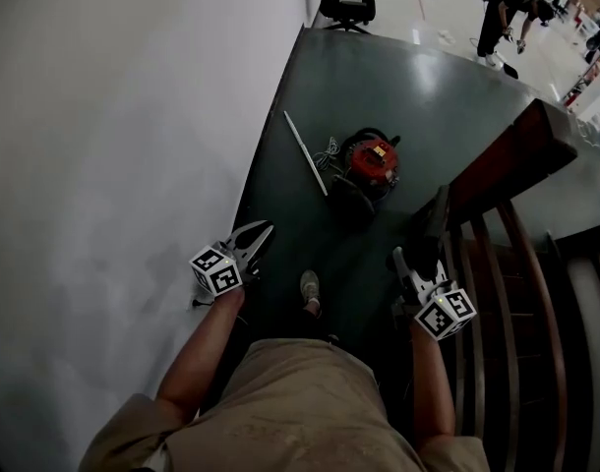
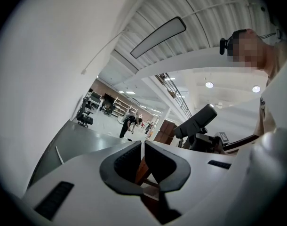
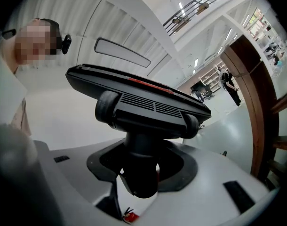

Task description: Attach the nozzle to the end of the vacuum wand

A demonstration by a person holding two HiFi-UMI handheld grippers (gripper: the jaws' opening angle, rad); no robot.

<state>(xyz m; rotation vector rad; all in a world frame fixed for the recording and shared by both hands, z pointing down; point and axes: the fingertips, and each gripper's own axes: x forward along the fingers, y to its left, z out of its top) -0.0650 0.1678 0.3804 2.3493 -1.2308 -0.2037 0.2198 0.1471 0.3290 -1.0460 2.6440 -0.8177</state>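
A red canister vacuum (image 1: 371, 163) sits on the dark green floor. Its silver wand (image 1: 306, 152) lies beside it on the left, and shows as a thin line (image 2: 59, 154) in the left gripper view. My right gripper (image 1: 410, 261) (image 3: 142, 150) is shut on the neck of the black floor nozzle (image 1: 434, 218) (image 3: 144, 102), whose wide head stands crosswise above the jaws. The nozzle (image 2: 198, 122) is also seen from the left gripper. My left gripper (image 1: 258, 235) (image 2: 143, 146) is shut and holds nothing, near the white wall.
A white wall (image 1: 113, 165) runs along the left. Dark wooden railings (image 1: 507, 165) stand at the right, close to my right gripper. My shoe (image 1: 309, 287) is on the floor between the grippers. Far off are an office chair (image 1: 345, 4) and a bending person (image 1: 501, 13).
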